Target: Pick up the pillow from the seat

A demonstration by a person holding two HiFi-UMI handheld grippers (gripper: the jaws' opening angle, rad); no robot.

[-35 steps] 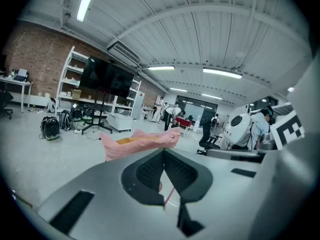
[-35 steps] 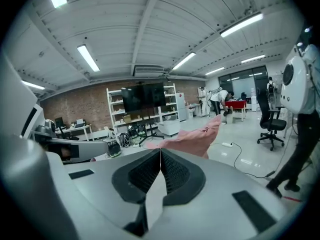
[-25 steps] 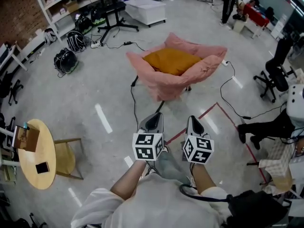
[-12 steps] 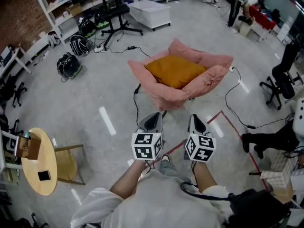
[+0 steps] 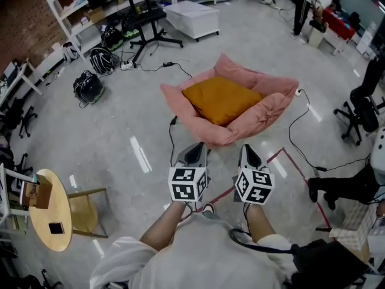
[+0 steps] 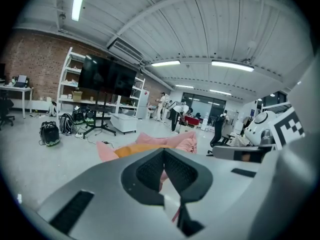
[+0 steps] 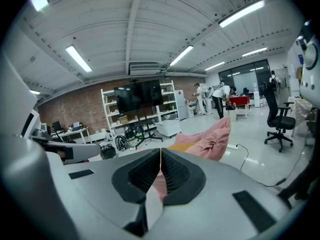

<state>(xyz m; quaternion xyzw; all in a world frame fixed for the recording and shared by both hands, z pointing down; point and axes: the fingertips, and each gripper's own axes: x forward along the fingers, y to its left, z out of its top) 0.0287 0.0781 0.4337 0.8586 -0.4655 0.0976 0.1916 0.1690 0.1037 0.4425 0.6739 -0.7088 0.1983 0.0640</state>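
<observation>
Grey concrete floor (image 5: 114, 113) is spreading out beneath you in an open workshop. You are holding both grippers side by side, low in front of you. The left gripper (image 5: 194, 152) is pressing its jaws fully together on nothing, and the right gripper (image 5: 248, 154) is doing the same. Just ahead of the tips, untouched, the pink seat (image 5: 264, 114) is sitting on the floor, with the orange pillow (image 5: 224, 99) lying in its hollow. A black cable (image 5: 170, 138) is running along the floor at the seat's near left. A red tape line (image 5: 293, 163) is crossing the floor to the right. A round wooden table (image 5: 51, 209) is standing at the near left, and white shelves (image 5: 66, 17) are lining the far left.
</observation>
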